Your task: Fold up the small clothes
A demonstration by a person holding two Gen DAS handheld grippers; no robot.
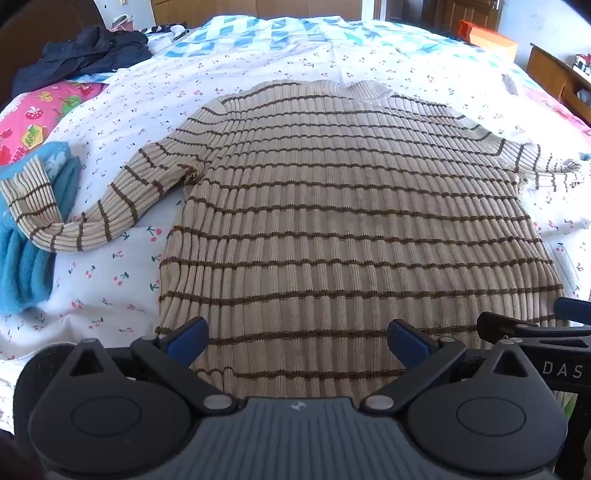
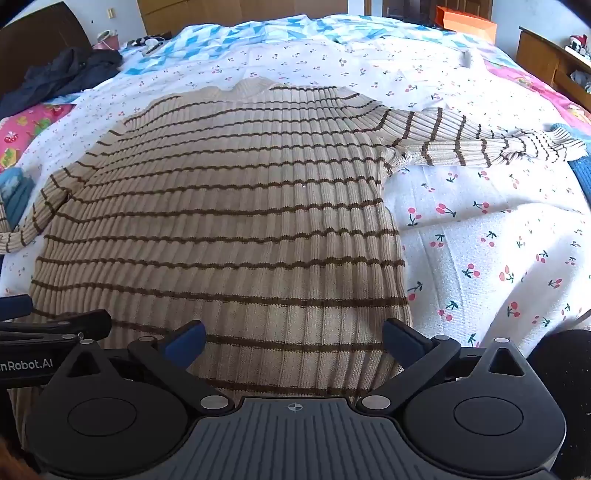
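- One beige ribbed knit sweater with thin brown stripes [image 1: 332, 206] lies flat on a bed covered by a white cherry-print sheet [image 1: 110, 280], collar toward 12 o'clock and hem toward 6 o'clock, both sleeves spread outward.
- Two tools work side by side at the hem: the left tool [image 1: 297, 341] has its blue-padded fingers set wide apart and holds nothing, with sweater fabric showing between them.
- The right tool [image 2: 293, 338] is likewise spread wide and holds nothing, poised above the hem near the sweater's right edge.
- The left wrist view alone shows the left sleeve bent at 9 o'clock, its cuff resting on a folded blue fleece cloth [image 1: 22, 258].
- The right wrist view alone shows the right sleeve stretched straight toward 3 o'clock, with a broad stretch of bare sheet beneath it.
- Both views show one dark crumpled garment [image 1: 85, 55] at 10 o'clock and one orange box [image 2: 467, 20] at 1 o'clock beyond the bed.
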